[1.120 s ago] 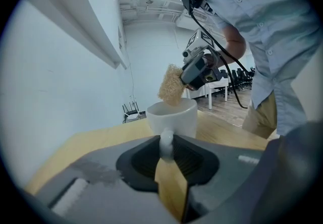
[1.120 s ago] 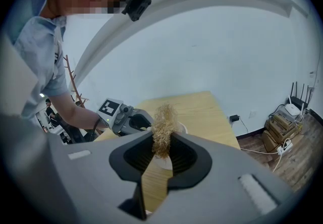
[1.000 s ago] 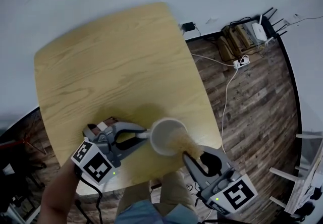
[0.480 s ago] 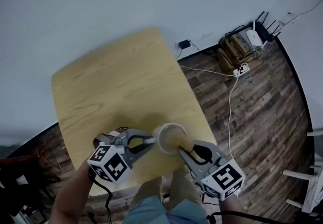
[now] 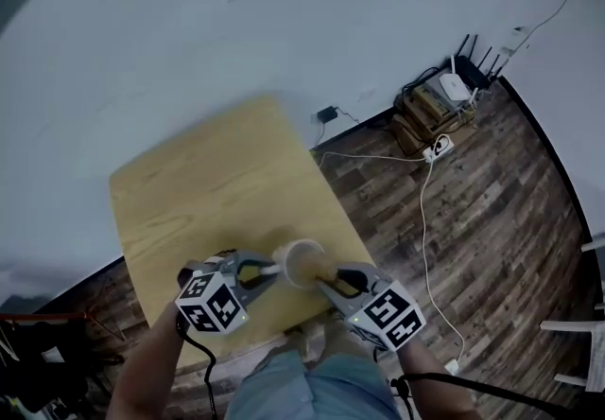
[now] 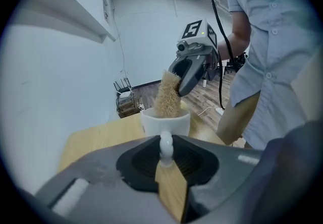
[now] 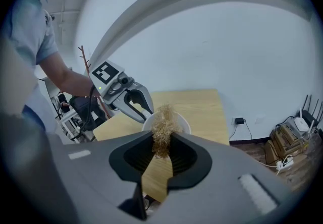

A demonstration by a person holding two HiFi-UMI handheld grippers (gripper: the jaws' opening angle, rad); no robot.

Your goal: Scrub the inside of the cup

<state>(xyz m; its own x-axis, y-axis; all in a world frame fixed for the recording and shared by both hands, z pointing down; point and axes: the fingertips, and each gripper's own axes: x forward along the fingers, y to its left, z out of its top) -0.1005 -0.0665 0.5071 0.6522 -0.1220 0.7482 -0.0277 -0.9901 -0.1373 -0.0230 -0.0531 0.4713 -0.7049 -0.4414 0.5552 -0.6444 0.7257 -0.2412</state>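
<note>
A white cup point(image 5: 295, 262) is held over the front edge of the wooden table point(image 5: 208, 191). My left gripper point(image 5: 269, 269) is shut on the cup's handle point(image 6: 165, 145), which stands pinched between the jaws in the left gripper view. My right gripper point(image 5: 333, 281) comes in from the right, shut on a tan fibrous scrubber point(image 5: 321, 269). The scrubber point(image 6: 167, 96) reaches down past the rim into the cup point(image 6: 165, 121). In the right gripper view the scrubber point(image 7: 162, 132) hides most of the cup's rim point(image 7: 184, 125), and the left gripper point(image 7: 135, 104) is behind it.
The dark plank floor at the right carries a router on a box point(image 5: 444, 89), a power strip point(image 5: 437, 146) and a white cable point(image 5: 425, 210). A white wall runs behind the table. The person's shirt point(image 6: 272, 41) fills the right of the left gripper view.
The head view has tilted up and pulled back, so the table, cup and grippers look smaller. The right gripper has closed in on the cup, with the scrubber still inside it.
</note>
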